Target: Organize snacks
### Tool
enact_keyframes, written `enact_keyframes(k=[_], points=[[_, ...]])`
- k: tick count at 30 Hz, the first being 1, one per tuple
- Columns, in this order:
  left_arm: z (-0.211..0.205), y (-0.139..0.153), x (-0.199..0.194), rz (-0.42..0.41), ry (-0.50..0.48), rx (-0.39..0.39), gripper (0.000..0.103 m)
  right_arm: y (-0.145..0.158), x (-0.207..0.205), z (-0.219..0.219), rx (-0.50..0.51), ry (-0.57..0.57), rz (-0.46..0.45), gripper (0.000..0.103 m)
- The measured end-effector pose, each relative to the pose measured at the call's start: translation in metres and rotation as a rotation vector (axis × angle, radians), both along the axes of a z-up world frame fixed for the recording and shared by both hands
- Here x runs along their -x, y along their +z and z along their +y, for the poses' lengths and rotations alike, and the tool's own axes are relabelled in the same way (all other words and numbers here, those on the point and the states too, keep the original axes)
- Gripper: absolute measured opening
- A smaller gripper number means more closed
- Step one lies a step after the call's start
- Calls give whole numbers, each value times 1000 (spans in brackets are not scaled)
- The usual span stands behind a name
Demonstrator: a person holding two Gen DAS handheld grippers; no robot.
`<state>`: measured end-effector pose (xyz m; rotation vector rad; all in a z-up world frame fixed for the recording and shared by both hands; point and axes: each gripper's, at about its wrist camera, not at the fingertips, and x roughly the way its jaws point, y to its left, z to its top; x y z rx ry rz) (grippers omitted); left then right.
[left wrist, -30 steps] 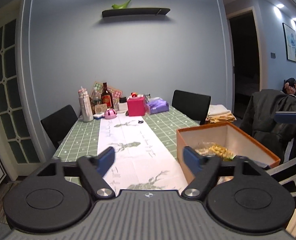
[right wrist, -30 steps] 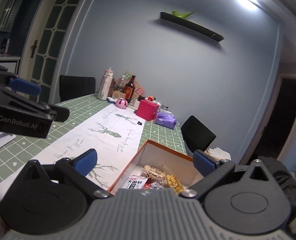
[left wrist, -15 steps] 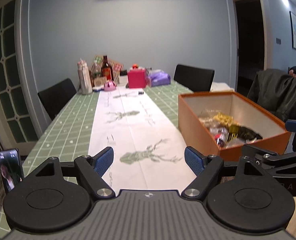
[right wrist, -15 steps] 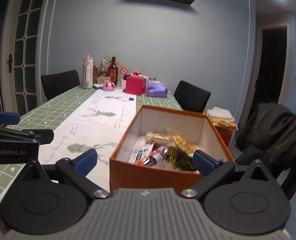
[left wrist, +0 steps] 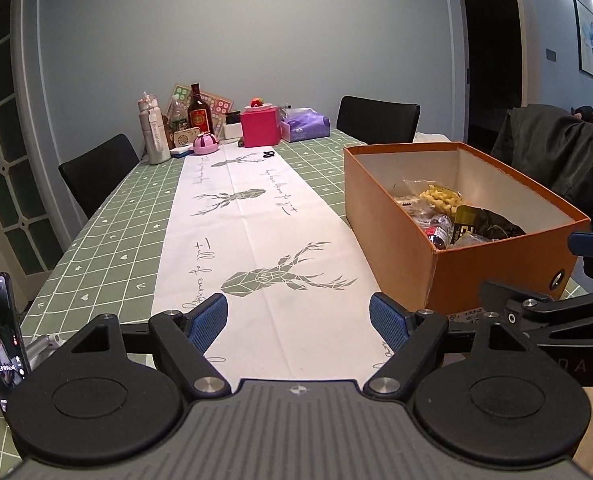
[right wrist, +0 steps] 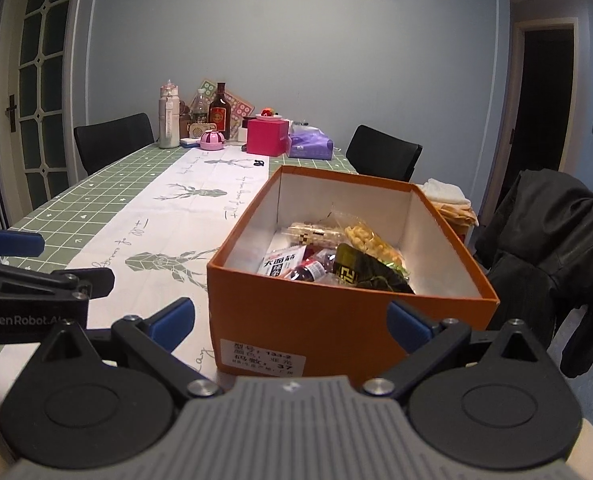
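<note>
My right tongs (right wrist: 290,322) and left tongs (left wrist: 298,318) are both spread, empty. The open orange cardboard box (right wrist: 336,320) of mixed snack packets (right wrist: 336,256) sits on the green-checked table (left wrist: 108,232) (right side). Approach from above — pinch one packet only.

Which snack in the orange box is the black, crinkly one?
The dark bag with gold print, at the near end of the orange box. The puffs bag beside it is clear and yellow.
</note>
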<state>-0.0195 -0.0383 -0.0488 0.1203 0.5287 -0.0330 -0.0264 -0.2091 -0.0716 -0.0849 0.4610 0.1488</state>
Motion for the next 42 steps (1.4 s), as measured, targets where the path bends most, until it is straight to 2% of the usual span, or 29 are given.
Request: enact_keyframes(k=[21, 42], points=[[-1, -4, -5, 42, 5, -8, 95, -1, -4, 1, -8, 3, 25, 100], [2, -2, -4, 46, 11, 4, 95, -4, -5, -1, -11, 0, 36, 100]])
